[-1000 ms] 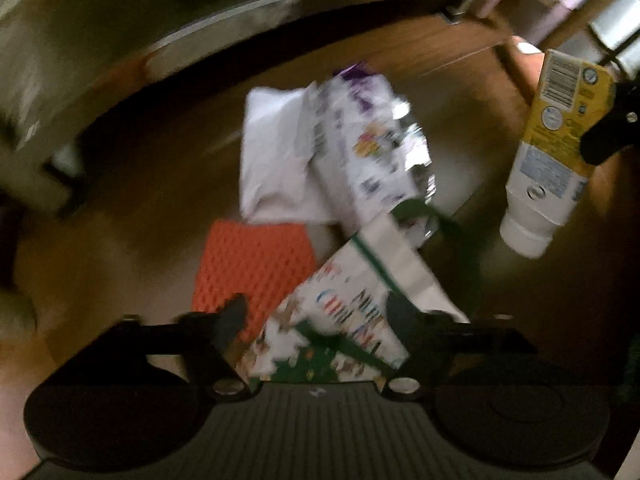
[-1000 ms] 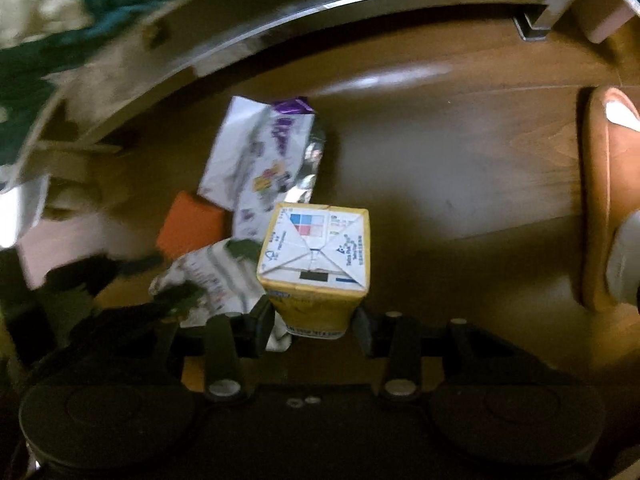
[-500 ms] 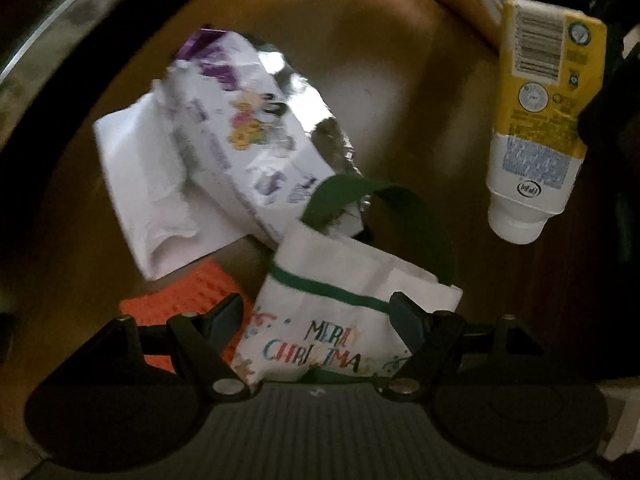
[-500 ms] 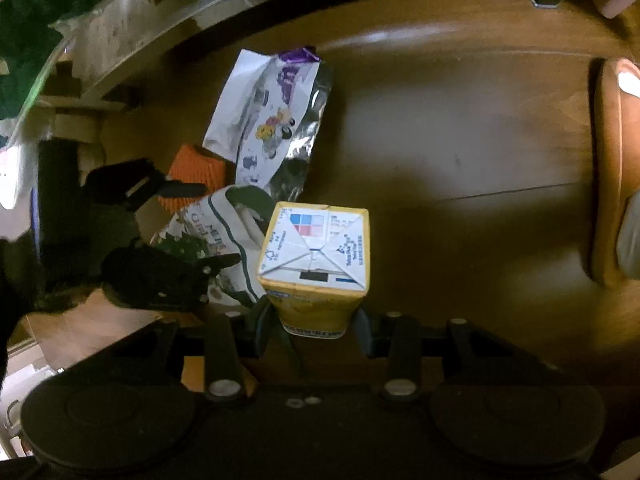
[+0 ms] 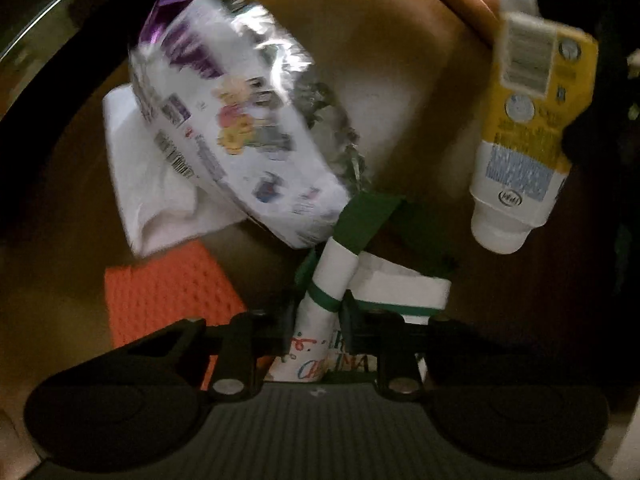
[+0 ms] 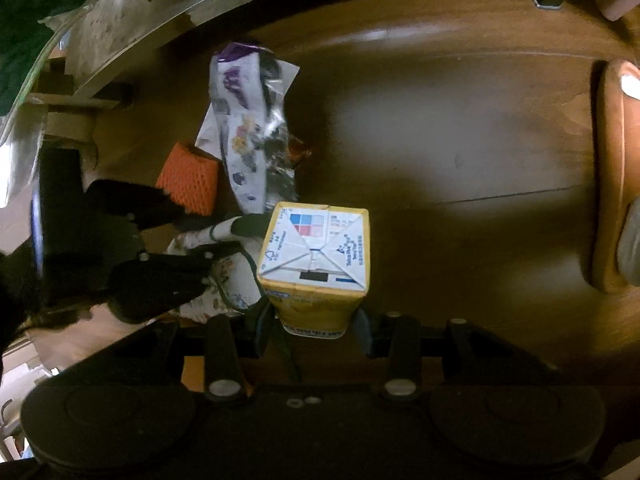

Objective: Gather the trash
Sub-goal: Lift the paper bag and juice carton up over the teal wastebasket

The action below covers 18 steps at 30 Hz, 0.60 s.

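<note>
Orange foam netting (image 5: pixel 164 292) flat on the wooden floor (image 5: pixel 400 92) at far left of the left wrist view, just beside a crumpled white paper (image 5: pixel 148 184). Over that paper, overlapping its right edge, a white and purple foil snack bag (image 5: pixel 236 128), silver lining showing, motion-blurred. Lower centre: left gripper (image 5: pixel 316 320) squeezed narrow on the rolled rim of a small white gift bag (image 5: pixel 328 292) with green trim and coloured lettering, its green handle (image 5: pixel 368 216) touching the snack bag's lower end. Far right, held off the floor, a yellow and white drink carton (image 5: pixel 524 136), spout end down, barcode up.

Over to the right wrist view, left to right: left gripper (image 6: pixel 208 268) again as a dark shape pinching the gift bag (image 6: pixel 224 276); behind it the foam netting (image 6: pixel 190 184); then the snack bag (image 6: pixel 252 136) lying lengthwise toward a metal furniture rail (image 6: pixel 200 4). Centre: right gripper (image 6: pixel 312 330) clamped on the drink carton (image 6: pixel 316 252), folded base facing the lens, fingers (image 6: pixel 362 330) pressed to both sides. Carton just beside the gift bag, whether touching cannot tell. Far right, an orange slipper (image 6: pixel 612 160) at the frame edge, well apart.
</note>
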Each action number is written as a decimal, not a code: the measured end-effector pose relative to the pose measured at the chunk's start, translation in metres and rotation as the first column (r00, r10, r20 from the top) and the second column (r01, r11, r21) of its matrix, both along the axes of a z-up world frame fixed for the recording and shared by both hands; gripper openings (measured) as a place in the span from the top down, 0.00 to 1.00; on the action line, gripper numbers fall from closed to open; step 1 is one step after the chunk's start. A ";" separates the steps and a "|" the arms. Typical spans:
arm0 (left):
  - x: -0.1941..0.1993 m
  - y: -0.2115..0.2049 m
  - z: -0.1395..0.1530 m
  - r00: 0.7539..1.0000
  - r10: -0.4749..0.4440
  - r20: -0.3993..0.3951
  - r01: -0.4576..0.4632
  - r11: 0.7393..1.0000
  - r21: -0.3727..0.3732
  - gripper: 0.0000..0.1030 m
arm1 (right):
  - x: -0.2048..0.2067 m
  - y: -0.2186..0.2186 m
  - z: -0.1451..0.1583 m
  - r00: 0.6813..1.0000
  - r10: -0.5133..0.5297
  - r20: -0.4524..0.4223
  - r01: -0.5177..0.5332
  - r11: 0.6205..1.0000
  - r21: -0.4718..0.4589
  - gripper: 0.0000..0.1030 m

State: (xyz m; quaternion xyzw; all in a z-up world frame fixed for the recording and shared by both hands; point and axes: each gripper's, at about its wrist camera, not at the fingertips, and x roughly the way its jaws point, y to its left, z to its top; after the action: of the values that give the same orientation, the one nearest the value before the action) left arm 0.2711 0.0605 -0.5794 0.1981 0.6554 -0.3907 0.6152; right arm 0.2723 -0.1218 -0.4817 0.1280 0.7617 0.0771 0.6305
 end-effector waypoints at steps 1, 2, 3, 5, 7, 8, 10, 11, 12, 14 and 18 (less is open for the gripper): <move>-0.001 0.005 0.003 0.999 0.039 -0.008 -0.039 0.999 0.003 0.81 | 0.000 -0.001 0.000 1.000 0.001 0.004 -0.001 1.000 -0.002 0.60; -0.002 0.012 0.007 0.997 0.080 -0.017 -0.080 0.997 -0.001 0.82 | 0.000 0.000 0.001 1.000 0.001 0.008 -0.001 1.000 -0.005 0.60; -0.004 0.019 0.012 0.992 0.125 -0.026 -0.125 0.992 -0.008 0.83 | -0.001 -0.001 0.002 1.000 0.002 0.013 -0.002 1.000 -0.007 0.60; -0.009 0.030 0.023 0.981 0.191 -0.033 -0.191 0.981 -0.012 0.85 | -0.001 -0.002 0.005 1.000 0.006 0.028 -0.005 1.000 -0.011 0.60; -0.015 0.040 0.037 0.970 0.242 -0.018 -0.243 0.970 -0.013 0.85 | -0.001 -0.003 0.011 0.999 0.011 0.048 -0.010 1.000 -0.017 0.60; -0.018 0.044 0.046 0.964 0.265 -0.008 -0.265 0.964 -0.016 0.86 | -0.002 -0.004 0.015 0.998 0.015 0.061 -0.014 1.000 -0.019 0.60; -0.024 0.047 0.066 0.956 0.292 0.025 -0.292 0.956 -0.019 0.87 | -0.003 -0.005 0.026 0.995 0.033 0.096 -0.031 0.999 -0.025 0.60; -0.024 0.052 0.074 0.955 0.294 0.043 -0.294 0.956 -0.019 0.87 | -0.003 -0.005 0.034 0.992 0.043 0.118 -0.040 0.999 -0.028 0.60; -0.027 0.054 0.085 0.950 0.306 0.066 -0.306 0.952 -0.016 0.87 | -0.004 -0.004 0.041 0.989 0.049 0.138 -0.046 0.999 -0.028 0.60; -0.031 0.056 0.105 0.938 0.334 0.094 -0.334 0.942 -0.014 0.88 | -0.005 -0.003 0.059 0.981 0.057 0.185 -0.054 0.998 -0.024 0.60; -0.034 0.061 0.152 0.906 0.386 0.175 -0.389 0.921 -0.016 0.88 | -0.012 -0.008 0.102 0.960 0.059 0.275 -0.060 0.998 -0.006 0.60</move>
State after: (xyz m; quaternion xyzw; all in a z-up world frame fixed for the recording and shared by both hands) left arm 0.2367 0.1210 -0.4273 0.1034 0.6291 -0.2356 0.7336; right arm 0.2606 -0.1302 -0.3793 0.0940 0.6700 0.1142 0.7275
